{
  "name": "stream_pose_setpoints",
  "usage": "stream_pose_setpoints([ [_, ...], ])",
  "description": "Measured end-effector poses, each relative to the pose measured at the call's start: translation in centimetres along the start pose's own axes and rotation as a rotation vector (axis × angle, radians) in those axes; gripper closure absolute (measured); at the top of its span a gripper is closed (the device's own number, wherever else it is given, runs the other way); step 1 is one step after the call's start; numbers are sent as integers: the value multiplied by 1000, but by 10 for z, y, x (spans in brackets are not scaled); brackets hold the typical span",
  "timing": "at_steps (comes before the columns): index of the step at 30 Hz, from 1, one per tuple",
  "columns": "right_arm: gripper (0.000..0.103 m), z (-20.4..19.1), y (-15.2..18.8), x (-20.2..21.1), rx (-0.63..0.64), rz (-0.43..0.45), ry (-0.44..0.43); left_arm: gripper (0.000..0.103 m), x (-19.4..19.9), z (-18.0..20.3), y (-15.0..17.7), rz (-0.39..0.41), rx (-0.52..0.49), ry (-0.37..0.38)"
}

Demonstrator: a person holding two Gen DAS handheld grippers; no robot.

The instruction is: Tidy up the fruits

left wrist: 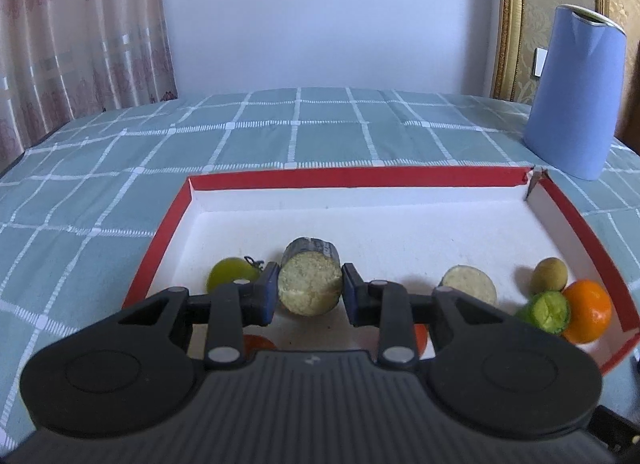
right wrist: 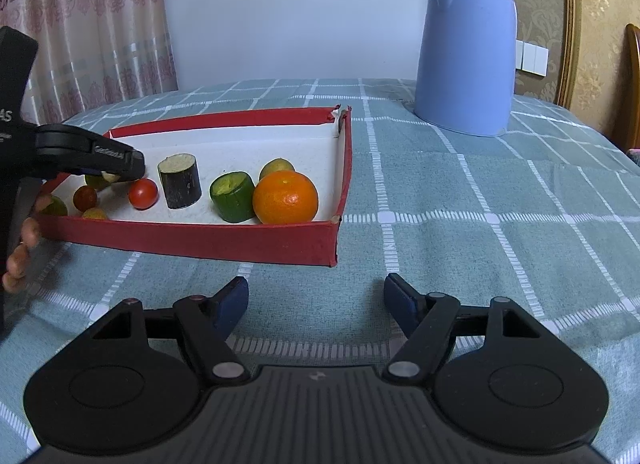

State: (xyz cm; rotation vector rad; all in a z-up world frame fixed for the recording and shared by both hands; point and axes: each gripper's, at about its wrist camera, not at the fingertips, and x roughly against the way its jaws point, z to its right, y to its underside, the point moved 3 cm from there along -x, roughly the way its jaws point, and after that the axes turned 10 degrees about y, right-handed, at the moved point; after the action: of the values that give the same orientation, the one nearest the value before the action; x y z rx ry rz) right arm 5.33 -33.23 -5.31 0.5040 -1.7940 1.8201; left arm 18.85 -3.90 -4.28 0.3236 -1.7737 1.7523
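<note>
My left gripper (left wrist: 310, 294) is shut on a short dark-skinned vegetable piece (left wrist: 310, 282) whose pale cut face points at the camera. It is over the left part of the red-walled tray (left wrist: 360, 176). The right wrist view shows the same gripper (right wrist: 120, 172) side on, with a pale bit of the piece (right wrist: 110, 176) showing under its fingers. In the tray lie a second dark piece (right wrist: 180, 181), a green cucumber chunk (right wrist: 233, 196), an orange (right wrist: 285, 197), two cherry tomatoes (right wrist: 143, 193) and some yellow-green fruits (left wrist: 231, 274). My right gripper (right wrist: 316, 304) is open over the cloth in front of the tray (right wrist: 200, 238).
A tall blue kettle (right wrist: 466, 51) stands on the checked tablecloth (right wrist: 460, 191) behind the tray's right corner. A person's fingers (right wrist: 24, 240) show at the left edge. A curtain hangs at the back left, and a gold frame stands at the back right.
</note>
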Motion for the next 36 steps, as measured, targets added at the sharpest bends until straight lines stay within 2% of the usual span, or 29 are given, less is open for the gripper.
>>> stream_pose_setpoints([
  [4,28,0,0,0,0,0,0,72,-5,1,5,-6,-7,-13],
  [8,28,0,0,0,2,-1,1,71,-5,-3,7,0,29,-1],
  [18,28,0,0,0,2,-1,1,71,5,1,11,2,12,-17],
  [19,28,0,0,0,2,-1,2,69,8,1,13,4,11,-13],
  [22,28,0,-1,0,5,-2,4,56,20,3,18,8,8,-7],
  [25,28,-1,-1,0,9,-3,7,54,35,8,23,15,-3,17],
  [27,27,-1,-1,0,11,-4,7,48,45,12,27,20,-7,31],
  [28,23,-2,-1,0,14,-6,7,44,48,13,29,18,-8,33],
  [30,17,-3,-1,-1,21,-13,13,42,55,16,32,19,-11,27],
  [33,16,-3,-1,0,21,-15,15,39,62,19,35,14,-19,18],
  [36,16,-3,-1,0,21,-15,16,36,72,16,39,4,28,35],
])
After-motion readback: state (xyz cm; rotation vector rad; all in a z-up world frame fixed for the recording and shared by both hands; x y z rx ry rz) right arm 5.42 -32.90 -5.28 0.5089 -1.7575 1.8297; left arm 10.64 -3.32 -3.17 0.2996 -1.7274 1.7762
